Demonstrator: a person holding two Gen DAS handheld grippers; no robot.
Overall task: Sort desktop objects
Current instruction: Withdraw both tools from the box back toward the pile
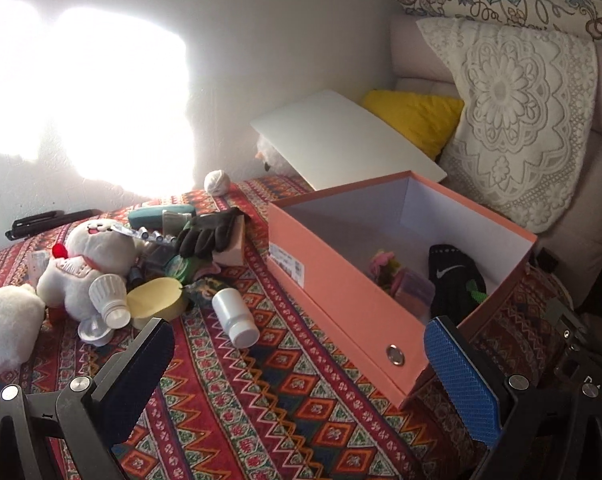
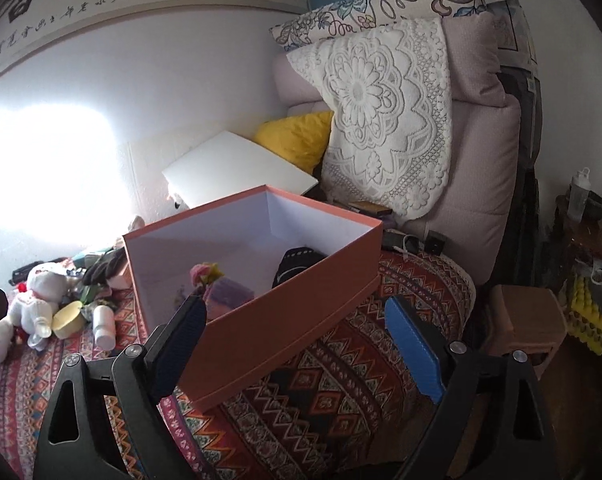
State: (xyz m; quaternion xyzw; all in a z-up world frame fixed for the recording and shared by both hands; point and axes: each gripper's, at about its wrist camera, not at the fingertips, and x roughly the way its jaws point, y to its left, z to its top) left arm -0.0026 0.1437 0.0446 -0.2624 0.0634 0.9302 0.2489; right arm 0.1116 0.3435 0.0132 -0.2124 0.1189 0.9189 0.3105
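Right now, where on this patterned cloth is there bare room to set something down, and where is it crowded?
Bare cloth lies between the open left gripper and the pink box, beside the fallen white bottle. In the right wrist view, another free patch sits right of the box, before the open right gripper. The pile around the plush toy and black glove is crowded.

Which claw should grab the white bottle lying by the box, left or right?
Left, probably. The left claw is open with the white bottle just ahead of its fingers. The right claw, also open, faces the pink box, which stands between it and the bottle.
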